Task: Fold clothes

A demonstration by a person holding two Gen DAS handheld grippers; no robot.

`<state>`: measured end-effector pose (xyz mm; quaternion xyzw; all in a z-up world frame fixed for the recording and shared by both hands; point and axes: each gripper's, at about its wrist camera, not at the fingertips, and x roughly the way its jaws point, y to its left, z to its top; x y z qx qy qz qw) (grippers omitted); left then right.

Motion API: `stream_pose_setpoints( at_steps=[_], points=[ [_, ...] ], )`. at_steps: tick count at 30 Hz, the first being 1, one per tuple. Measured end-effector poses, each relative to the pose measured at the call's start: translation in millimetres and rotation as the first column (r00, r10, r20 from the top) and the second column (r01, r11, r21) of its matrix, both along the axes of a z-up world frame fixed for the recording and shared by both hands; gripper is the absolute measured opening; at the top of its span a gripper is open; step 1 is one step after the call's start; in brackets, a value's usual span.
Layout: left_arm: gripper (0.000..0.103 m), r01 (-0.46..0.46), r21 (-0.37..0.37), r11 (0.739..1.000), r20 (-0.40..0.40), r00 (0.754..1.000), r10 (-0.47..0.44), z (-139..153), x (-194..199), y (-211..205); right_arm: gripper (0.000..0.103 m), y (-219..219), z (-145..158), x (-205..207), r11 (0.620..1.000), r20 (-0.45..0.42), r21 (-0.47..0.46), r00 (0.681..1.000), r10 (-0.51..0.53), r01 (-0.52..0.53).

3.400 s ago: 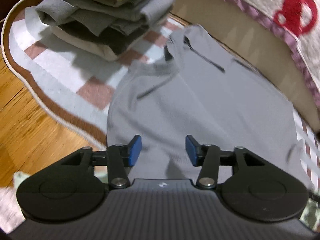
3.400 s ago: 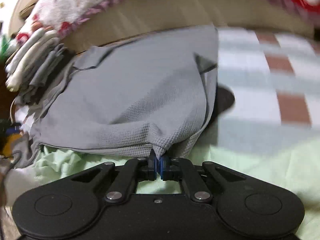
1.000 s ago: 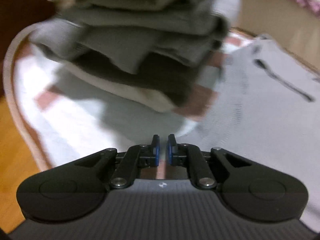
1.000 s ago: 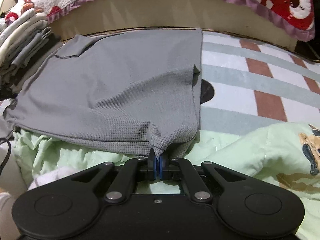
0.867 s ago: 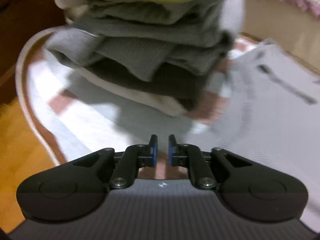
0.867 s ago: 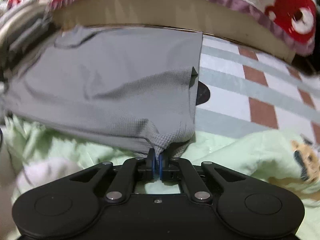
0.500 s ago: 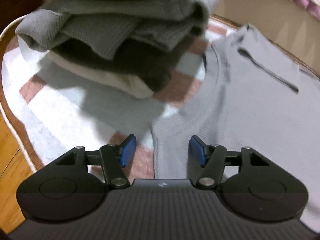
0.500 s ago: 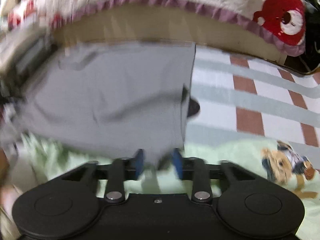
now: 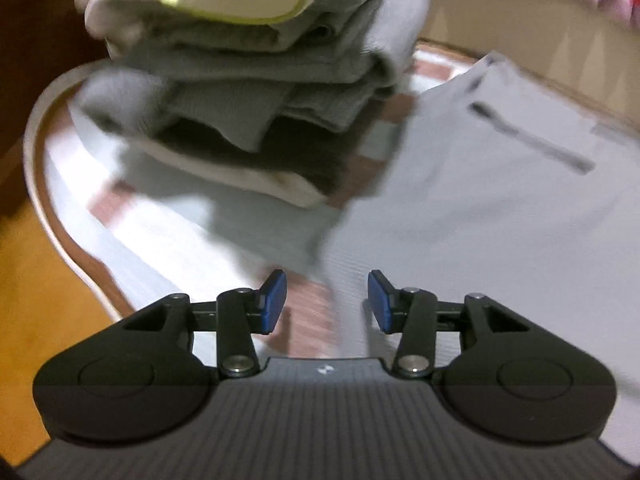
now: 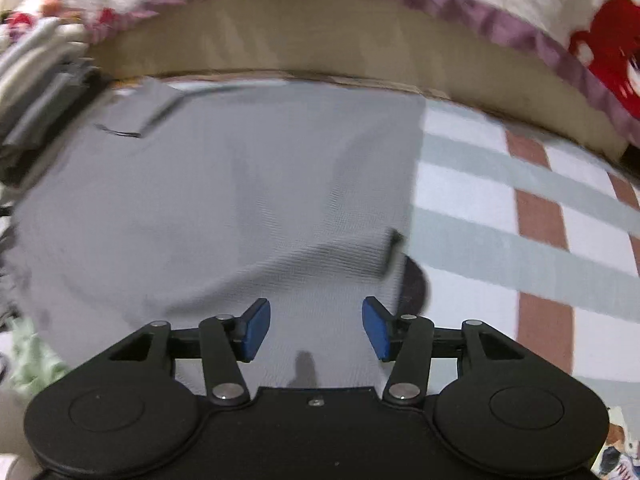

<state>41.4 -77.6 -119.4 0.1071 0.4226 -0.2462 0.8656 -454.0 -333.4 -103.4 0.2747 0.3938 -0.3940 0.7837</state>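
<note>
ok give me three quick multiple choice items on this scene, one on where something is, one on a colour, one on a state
1. Where does the stack of folded clothes sit relative to the grey shirt in the left wrist view?
A. left of it
B. on top of it
C. right of it

2. What colour are the pads of the right gripper?
A. red
B. blue
C. green

3. How do the jaws of the left gripper stand?
A. shut on the shirt
B. shut on nothing
C. open

Key: 1 A, the stack lies on the striped rug left of the shirt. 2 B, both pads are blue. 3 C, a wide gap shows between the pads.
</note>
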Motion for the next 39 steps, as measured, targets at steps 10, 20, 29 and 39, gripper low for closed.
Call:
stream_pose_setpoints(
  at_steps=[10,20,29,39],
  points=[
    [0.044,0.398,-0.012,0.917,-0.005,0.917,-0.398,6.5,-107.4,-121.6,0.057,5.8,-17.8,-56.0,0.983,0.194,0.173,0.977,-0.089,0.056],
    [0.044,0.565,0.185,0.804,0.021,0.816,-0.578,-29.6,-183.1,-165.0,0.004,48.2,-23.7,-55.5,0.999,0.198,0.009,0.979,0.049,-0.052],
    [0.046,0.451,0.324,0.831,-0.06,0.887,-0.458,-34.6,-160.9,-115.1,0.0,76.4,-17.2,-83.7,0.997,0.071,0.011,0.995,-0.072,0.071],
    [0.057,0.156,0.132,0.979,-0.097,0.985,-0.144,25.4,-105.5,2.4,0.03,55.8,35.0,-14.5,0.988,0.29,-0.064,0.945,0.155,-0.142]
  ],
)
